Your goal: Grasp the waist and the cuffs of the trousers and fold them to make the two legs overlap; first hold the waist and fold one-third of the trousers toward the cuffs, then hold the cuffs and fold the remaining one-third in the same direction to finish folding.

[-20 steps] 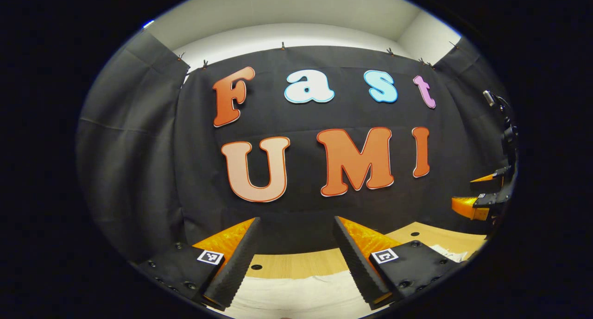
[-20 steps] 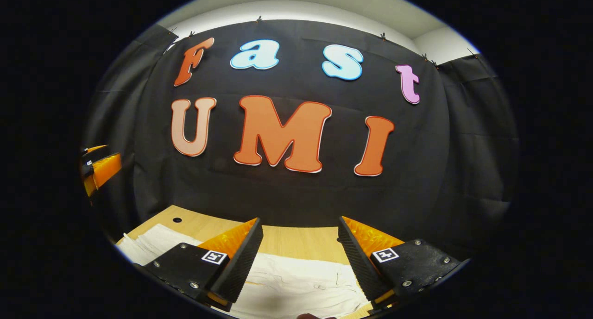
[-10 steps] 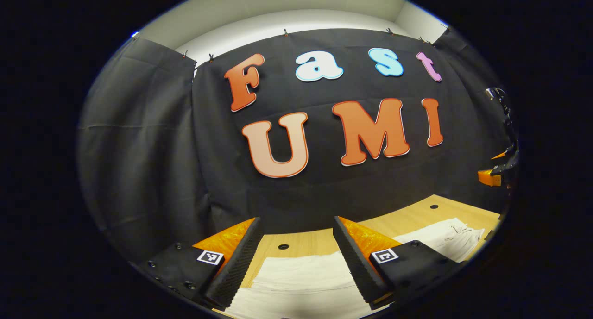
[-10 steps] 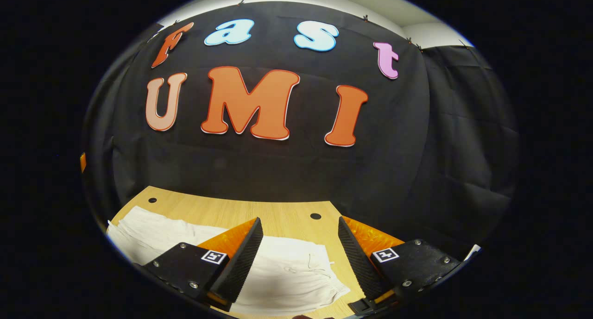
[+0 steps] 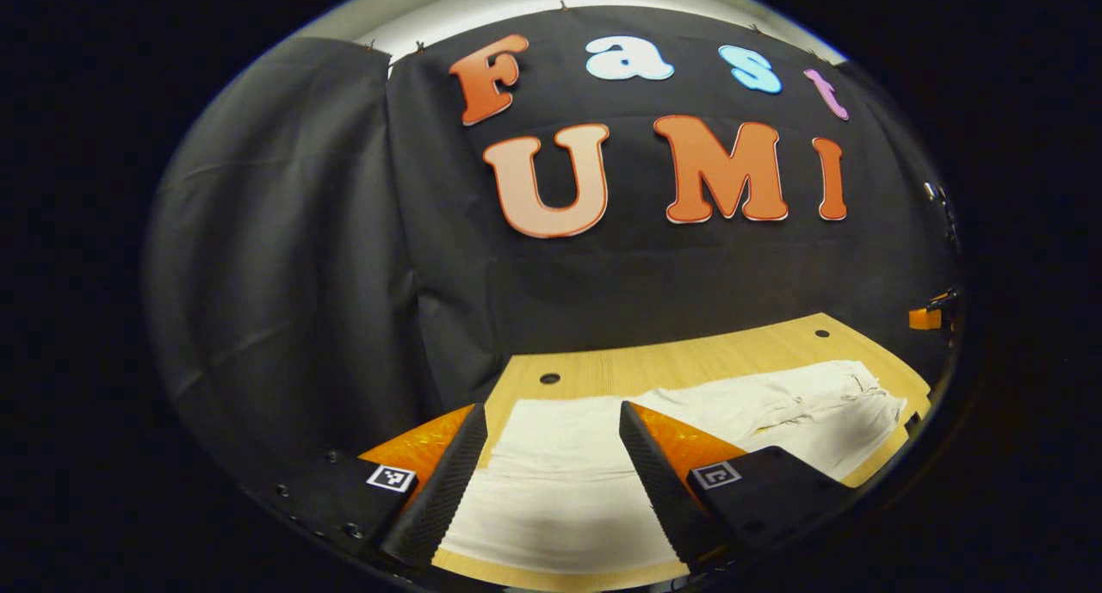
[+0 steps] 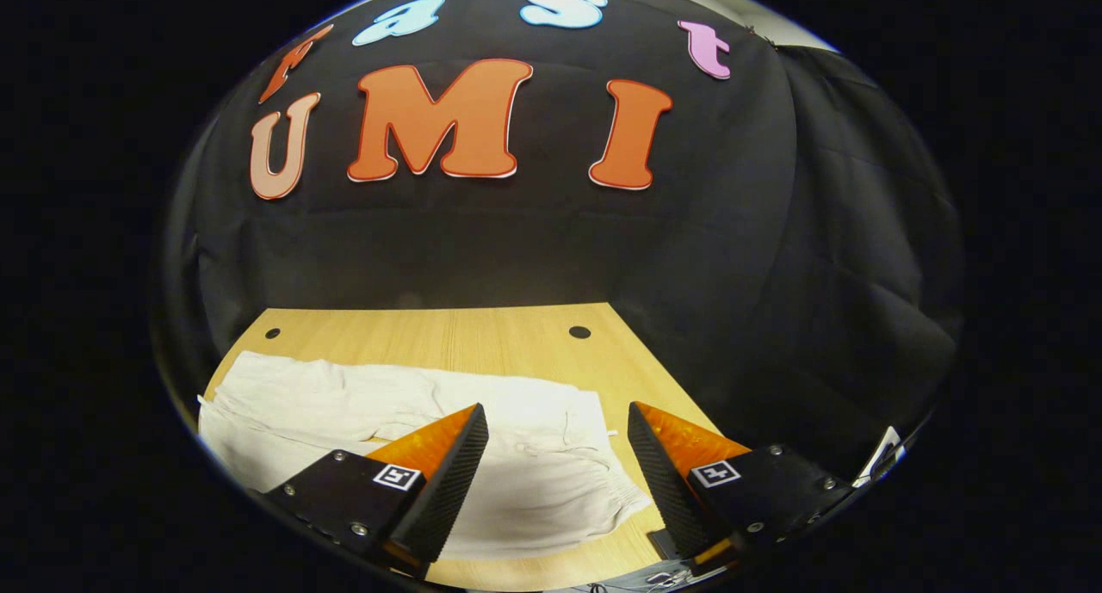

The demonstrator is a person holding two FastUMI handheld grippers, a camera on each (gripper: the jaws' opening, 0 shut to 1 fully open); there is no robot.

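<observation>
Wooden table, white trousers flat, both grippers' fingers spread above.

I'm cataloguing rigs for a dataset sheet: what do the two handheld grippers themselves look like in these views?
Left gripper and right gripper look alike. Each has two wedge-shaped fingers with ribbed inner faces, mounted on flat dark blocks studded with small screws. Each block carries a small square black-and-white marker tag. No cables or sleeves are visible.

Cream trousers (plain), light wooden table
</observation>
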